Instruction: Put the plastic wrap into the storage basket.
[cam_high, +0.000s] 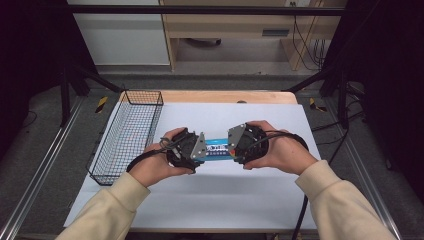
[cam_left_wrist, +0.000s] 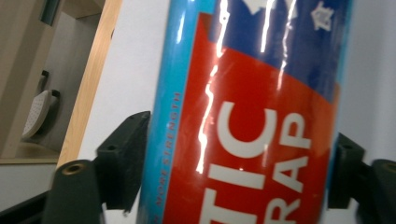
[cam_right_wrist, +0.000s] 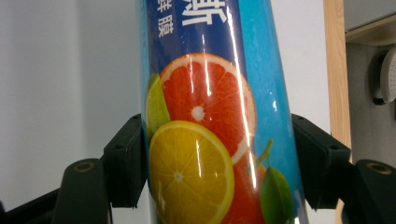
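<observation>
A blue roll of plastic wrap (cam_high: 217, 149) hangs level just above the white table mat (cam_high: 225, 200), spanning the gap between my two grippers. My left gripper (cam_high: 202, 150) is shut on its left end. In the left gripper view both pads press the glossy roll (cam_left_wrist: 252, 116) where the red label carries white letters, and that gripper (cam_left_wrist: 238, 168) grips it from both sides. My right gripper (cam_high: 231, 147) is shut on the other end. In the right gripper view the roll (cam_right_wrist: 210, 116) shows printed citrus slices, clamped in the right gripper (cam_right_wrist: 217, 163).
A black wire basket (cam_high: 127, 135) stands on the left part of the mat, close to the left hand. The wooden table edge (cam_high: 225, 96) runs along the back. Dark frame posts and rails flank the table on both sides.
</observation>
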